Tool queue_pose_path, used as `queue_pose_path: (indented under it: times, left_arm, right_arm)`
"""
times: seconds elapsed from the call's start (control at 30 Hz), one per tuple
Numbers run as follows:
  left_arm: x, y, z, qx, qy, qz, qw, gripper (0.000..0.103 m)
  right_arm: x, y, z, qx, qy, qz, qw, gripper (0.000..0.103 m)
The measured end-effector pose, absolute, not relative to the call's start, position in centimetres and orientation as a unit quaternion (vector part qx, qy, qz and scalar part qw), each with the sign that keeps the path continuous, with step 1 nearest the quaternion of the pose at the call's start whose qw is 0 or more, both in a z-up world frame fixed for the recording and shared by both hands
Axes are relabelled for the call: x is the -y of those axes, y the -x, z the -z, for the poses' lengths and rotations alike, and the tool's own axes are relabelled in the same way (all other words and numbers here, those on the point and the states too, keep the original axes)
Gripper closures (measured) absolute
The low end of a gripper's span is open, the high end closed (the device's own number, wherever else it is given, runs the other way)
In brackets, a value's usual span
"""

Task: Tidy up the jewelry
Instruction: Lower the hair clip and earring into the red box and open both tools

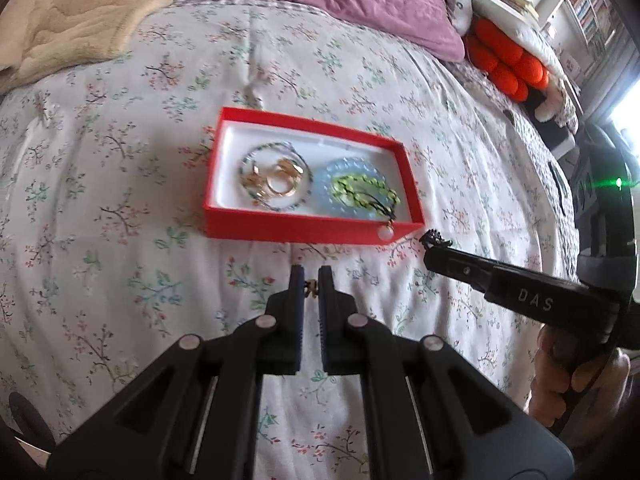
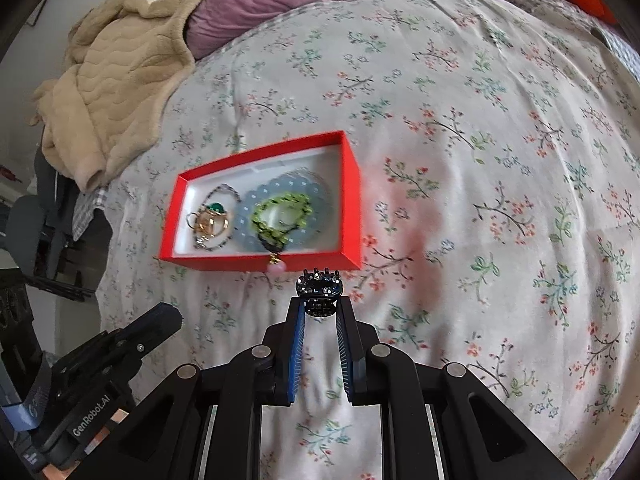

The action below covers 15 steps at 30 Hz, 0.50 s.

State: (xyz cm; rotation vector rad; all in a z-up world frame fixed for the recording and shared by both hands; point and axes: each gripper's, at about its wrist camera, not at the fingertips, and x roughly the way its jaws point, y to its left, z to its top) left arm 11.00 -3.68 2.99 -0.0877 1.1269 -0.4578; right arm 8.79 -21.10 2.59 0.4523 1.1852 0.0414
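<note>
Left wrist view: left gripper [image 1: 312,276] clenched almost fully on a small gold piece [image 1: 309,289], likely an earring or charm, pinched at the fingertips. It hangs over the floral bedspread [image 1: 120,152], just short of the near wall of the red box [image 1: 304,227]. Right gripper [image 1: 434,240] enters from the right edge, a person's hand [image 1: 576,372] wrapped round its handle. Box is shallow card, white-lined; inside lie a beaded loop with gold rings [image 1: 276,182] on the left, a pale blue scalloped disc [image 1: 352,188] under a green beaded bracelet [image 1: 360,190] on the right. A pink bead [image 1: 385,233] dangles over the near wall.

Right wrist view: right gripper [image 2: 320,300] grasping a dark hair claw [image 2: 318,291] set with small stones, teeth upward, held at the very tips. It sits just beside the box's near wall, not yet over it.

Judgement: both pieces are on their way into the box. Carry each clear over the rim before loosening, lower close to the lining, and pick bare white floor so the claw's teeth don't snag the beaded strands. The gold piece is tiny; release low or it may bounce into the soft quilt.
</note>
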Motion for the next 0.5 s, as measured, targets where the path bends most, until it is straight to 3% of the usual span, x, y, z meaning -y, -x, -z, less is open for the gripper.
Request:
queue_pose_path:
  times: [0.5]
  left_arm:
    - [2.0, -15.3, -2.5, -0.502, 0.080, 0.198, 0.838, 0.095]
  right_arm:
    - [19.5, -11.8, -2.8, -0.521, -0.205, -0.038, 0.828, 0.087]
